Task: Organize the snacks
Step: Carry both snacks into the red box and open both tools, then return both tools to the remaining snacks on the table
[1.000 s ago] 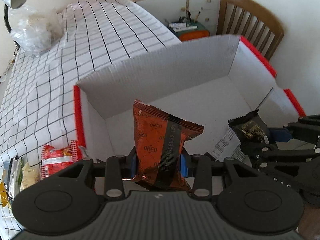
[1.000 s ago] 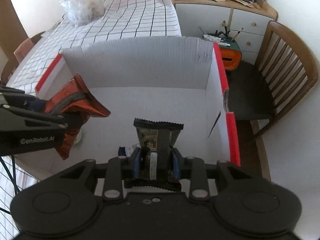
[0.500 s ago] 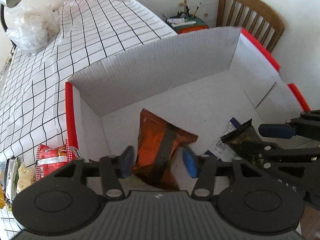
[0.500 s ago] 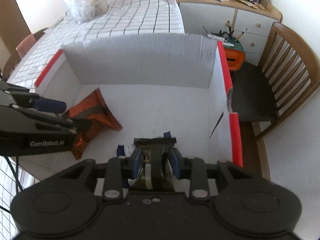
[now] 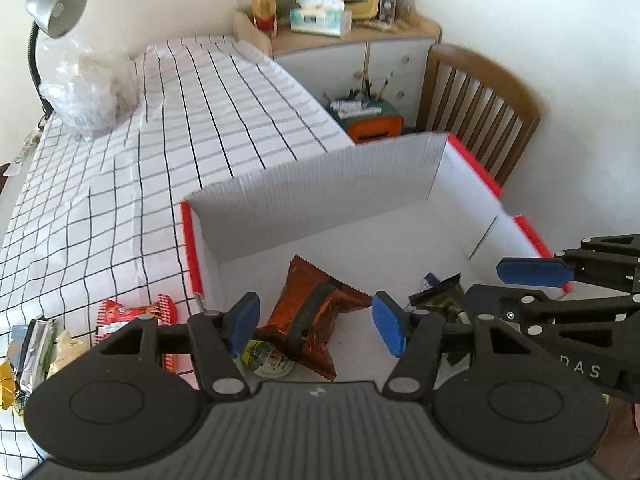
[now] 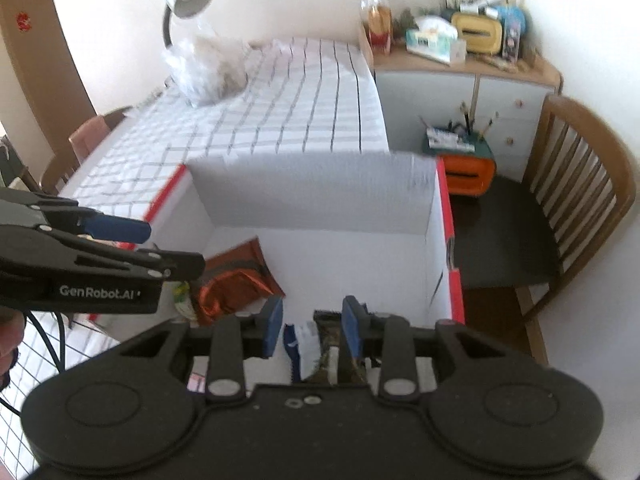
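Note:
A white cardboard box with red rims (image 5: 320, 196) (image 6: 320, 200) stands on the checked table. An orange-brown Oreo packet (image 5: 312, 316) (image 6: 232, 280) lies on the box floor. A dark packet (image 5: 438, 296) (image 6: 332, 360) lies to its right beside a blue-and-white wrapper (image 6: 298, 340). A green-labelled round snack (image 5: 266, 356) lies under the Oreo packet. My left gripper (image 5: 316, 322) is open and empty above the Oreo packet. My right gripper (image 6: 312, 324) is open above the dark packet.
Several loose snack packets (image 5: 132, 316) lie on the checked tablecloth left of the box. A plastic bag (image 5: 88, 88) and desk lamp (image 5: 56, 12) stand at the far left. A wooden chair (image 6: 576, 208) and a cabinet (image 6: 460, 92) stand right of the table.
Both grippers opened and let their packets drop into the box. The Oreo packet and the dark packet now lie on the box floor. Both grippers pulled up and back.

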`<action>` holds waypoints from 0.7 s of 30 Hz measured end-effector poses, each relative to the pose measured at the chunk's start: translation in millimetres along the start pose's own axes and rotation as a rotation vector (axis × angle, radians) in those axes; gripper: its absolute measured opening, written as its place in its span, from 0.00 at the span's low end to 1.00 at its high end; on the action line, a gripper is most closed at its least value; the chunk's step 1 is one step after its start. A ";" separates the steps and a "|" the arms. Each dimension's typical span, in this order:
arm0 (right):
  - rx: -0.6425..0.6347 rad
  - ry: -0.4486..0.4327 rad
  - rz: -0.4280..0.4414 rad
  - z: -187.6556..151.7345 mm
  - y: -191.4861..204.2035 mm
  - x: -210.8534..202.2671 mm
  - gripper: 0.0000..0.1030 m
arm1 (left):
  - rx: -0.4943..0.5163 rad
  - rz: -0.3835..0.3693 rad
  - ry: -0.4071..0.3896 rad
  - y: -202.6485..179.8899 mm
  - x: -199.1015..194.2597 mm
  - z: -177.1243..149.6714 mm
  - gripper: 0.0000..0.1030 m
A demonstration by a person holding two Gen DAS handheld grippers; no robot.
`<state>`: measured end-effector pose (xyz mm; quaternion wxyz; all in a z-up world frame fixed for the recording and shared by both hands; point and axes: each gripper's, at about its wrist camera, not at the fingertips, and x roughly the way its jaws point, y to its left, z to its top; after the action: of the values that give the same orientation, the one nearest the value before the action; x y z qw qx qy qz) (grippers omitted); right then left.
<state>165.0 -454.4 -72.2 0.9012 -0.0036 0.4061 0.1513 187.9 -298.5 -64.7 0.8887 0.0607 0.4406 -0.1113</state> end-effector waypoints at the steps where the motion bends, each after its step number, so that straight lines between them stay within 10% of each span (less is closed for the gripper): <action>1: -0.008 -0.013 -0.001 0.4 2.8 -5.1 0.31 | -0.003 -0.002 -0.013 1.9 -6.7 -1.2 0.60; 21: -0.020 -0.156 0.055 -0.4 76.6 -54.5 0.32 | -0.089 0.018 -0.200 71.1 -112.9 -50.5 0.66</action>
<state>109.5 -396.0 -23.6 0.9254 0.0102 0.3332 0.1800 100.6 -203.0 -4.5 0.9310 0.0136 0.3537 -0.0891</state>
